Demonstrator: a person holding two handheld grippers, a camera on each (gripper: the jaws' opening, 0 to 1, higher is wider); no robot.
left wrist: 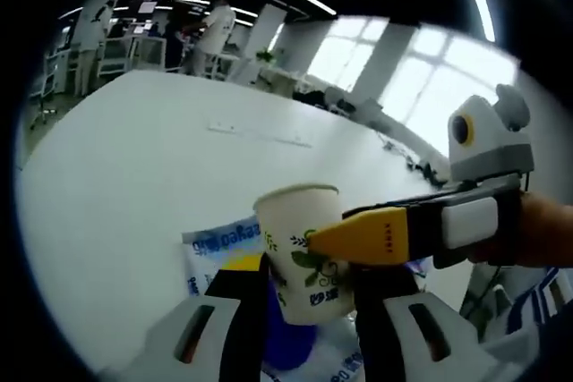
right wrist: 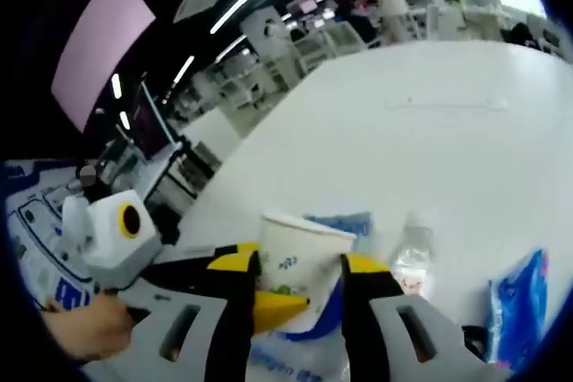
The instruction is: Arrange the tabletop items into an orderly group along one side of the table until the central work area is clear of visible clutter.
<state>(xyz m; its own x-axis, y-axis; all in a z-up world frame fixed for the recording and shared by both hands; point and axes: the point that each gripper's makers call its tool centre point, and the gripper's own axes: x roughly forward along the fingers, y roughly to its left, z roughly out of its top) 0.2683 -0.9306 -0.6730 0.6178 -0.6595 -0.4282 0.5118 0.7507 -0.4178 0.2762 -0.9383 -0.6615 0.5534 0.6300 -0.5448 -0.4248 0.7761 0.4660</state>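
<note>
While my left gripper (left wrist: 300,297) is clamping the cup (left wrist: 303,252), my right gripper (right wrist: 300,288) is pinching it too, from three o'clock.

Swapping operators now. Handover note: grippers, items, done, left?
Left gripper: jaws on either side of the paper cup; firm grip not confirmable.
Right gripper: jaws also flank the cup; grip equally unclear. Its yellow tip reaches the cup in the left gripper view.
Items: cup sits over a blue-and-white packet on the white table. Clear bottle and a blue bag lie to the cup's right in the right gripper view.
Done: nothing visibly grouped.
Left: move cup, packet, bottle and bag to one side.
</note>
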